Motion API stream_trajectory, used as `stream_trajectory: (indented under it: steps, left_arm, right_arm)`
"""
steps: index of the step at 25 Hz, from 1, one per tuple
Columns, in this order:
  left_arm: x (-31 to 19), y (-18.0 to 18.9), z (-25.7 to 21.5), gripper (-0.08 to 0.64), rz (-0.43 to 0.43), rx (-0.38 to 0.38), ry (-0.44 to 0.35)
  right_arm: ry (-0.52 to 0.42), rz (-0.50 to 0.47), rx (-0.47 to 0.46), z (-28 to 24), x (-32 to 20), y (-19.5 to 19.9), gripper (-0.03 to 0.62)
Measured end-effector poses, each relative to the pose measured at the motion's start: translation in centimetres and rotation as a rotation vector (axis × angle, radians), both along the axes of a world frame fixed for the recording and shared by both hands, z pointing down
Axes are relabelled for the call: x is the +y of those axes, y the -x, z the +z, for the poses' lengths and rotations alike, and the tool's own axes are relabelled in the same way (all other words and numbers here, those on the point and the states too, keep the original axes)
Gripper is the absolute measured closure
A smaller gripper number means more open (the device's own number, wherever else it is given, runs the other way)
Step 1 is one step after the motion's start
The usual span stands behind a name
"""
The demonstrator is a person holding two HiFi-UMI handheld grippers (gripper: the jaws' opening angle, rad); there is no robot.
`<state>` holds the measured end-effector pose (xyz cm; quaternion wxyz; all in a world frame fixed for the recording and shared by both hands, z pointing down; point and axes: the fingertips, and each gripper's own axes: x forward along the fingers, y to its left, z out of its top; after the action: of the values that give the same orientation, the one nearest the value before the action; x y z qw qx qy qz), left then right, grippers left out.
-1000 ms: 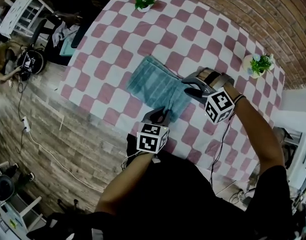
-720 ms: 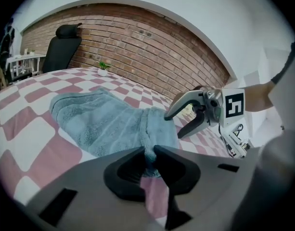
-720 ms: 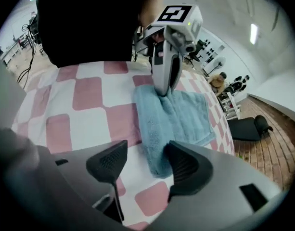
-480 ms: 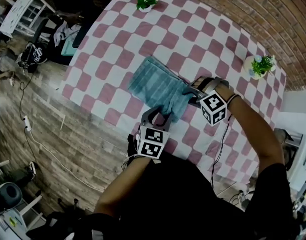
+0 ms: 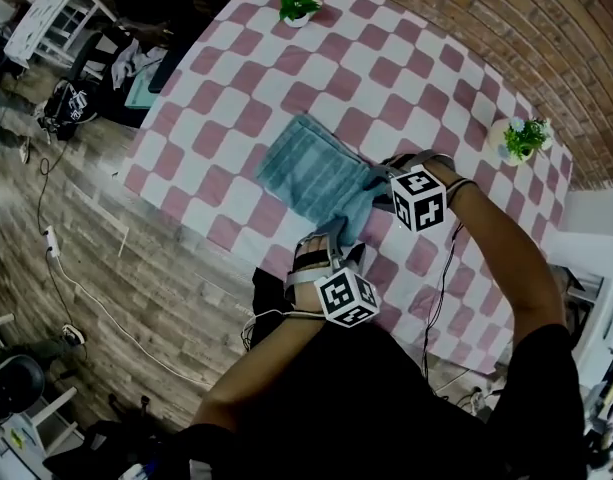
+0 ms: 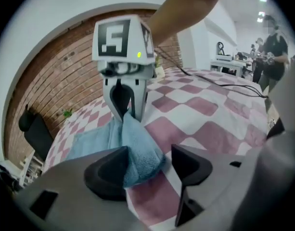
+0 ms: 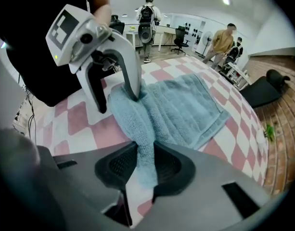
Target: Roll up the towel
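A light blue towel (image 5: 308, 171) lies on the pink-and-white checked table (image 5: 236, 118), bunched up at its near right end. My right gripper (image 7: 146, 165) points steeply down at that end. Its jaws have just been closing and now pinch a raised fold of the towel (image 7: 181, 107). In the head view, the right gripper (image 5: 383, 184) sits at the towel's right corner. My left gripper (image 6: 150, 159) has just been opening. The towel's rolled end (image 6: 137, 148) rests against its left pad, with a gap to the right pad. The left gripper (image 5: 331, 240) sits at the towel's near edge.
Two small potted plants stand on the table, one at the far edge (image 5: 299, 6) and one at the right (image 5: 521, 136). A black cable (image 5: 438, 286) trails over the near right side. The table's near edge (image 5: 201, 230) drops to a wooden floor. People stand far off (image 7: 223, 44).
My left gripper has rolled and slid right along the towel's near edge, and its jaws have parted. My right gripper has sunk onto the towel's right end and closed tighter.
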<state>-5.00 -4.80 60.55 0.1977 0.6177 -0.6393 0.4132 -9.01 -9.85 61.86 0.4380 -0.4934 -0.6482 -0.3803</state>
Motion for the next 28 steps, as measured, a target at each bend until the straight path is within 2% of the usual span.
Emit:
stream_trajectory:
  steps: [1, 2, 4, 6, 9, 11, 12, 13, 15, 18, 20, 22, 25, 28]
  left_arm:
    - [0.2, 0.4, 0.5, 0.323, -0.019, 0.010, 0.013]
    - [0.4, 0.7, 0.6, 0.365, -0.024, 0.019, 0.014]
    - [1.0, 0.5, 0.4, 0.410, 0.004, 0.053, 0.013]
    - [2.1, -0.3, 0.1, 0.427, 0.063, 0.122, 0.021]
    - [4.4, -1.7, -0.2, 0.434, 0.164, 0.288, 0.060]
    - [5.7, -2.4, -0.5, 0.439, 0.191, 0.444, 0.093]
    - [6.1, -2.4, -0.6, 0.440, 0.185, 0.523, 0.103]
    - [6.3, -2.3, -0.7, 0.440, 0.167, 0.599, 0.105]
    - [6.1, -1.5, -0.9, 0.440, 0.098, 0.765, 0.089]
    - [5.3, 1.0, -1.5, 0.440, -0.062, 1.017, 0.038]
    - [5.1, 2.8, -1.7, 0.439, -0.148, 1.129, 0.016]
    - [5.1, 4.1, -1.7, 0.434, -0.180, 1.170, 0.016]
    - [4.7, 5.4, -1.5, 0.423, -0.182, 1.165, 0.025]
    - [4.4, 6.4, -1.5, 0.402, -0.160, 1.100, 0.029]
  right_arm:
    - [0.002, 0.004, 0.013, -0.1, 0.1, -0.2, 0.500]
    - [0.003, 0.011, 0.027, -0.2, 0.2, -0.5, 0.504]
    - [0.011, 0.029, 0.063, -0.5, 0.5, -1.7, 0.505]
    - [0.037, 0.052, 0.111, -0.7, 1.3, -3.7, 0.506]
    - [0.117, 0.085, 0.211, -1.1, 3.6, -6.7, 0.506]
    - [0.175, 0.104, 0.277, -1.6, 5.0, -8.1, 0.503]
    - [0.197, 0.115, 0.282, -1.8, 5.4, -8.2, 0.502]
    - [0.211, 0.131, 0.258, -1.9, 5.5, -7.9, 0.500]
    - [0.224, 0.196, 0.135, -2.3, 4.9, -6.1, 0.488]
    - [0.217, 0.325, -0.182, -4.5, 2.6, -2.2, 0.425]
    - [0.190, 0.331, -0.365, -6.6, 2.0, -1.2, 0.417]
    - [0.141, 0.223, -0.437, -7.6, 3.2, -2.3, 0.417]
    - [0.003, 0.011, -0.454, -6.0, 5.3, -4.3, 0.398]
    - [-0.120, -0.074, -0.462, -2.5, 5.1, -3.8, 0.345]
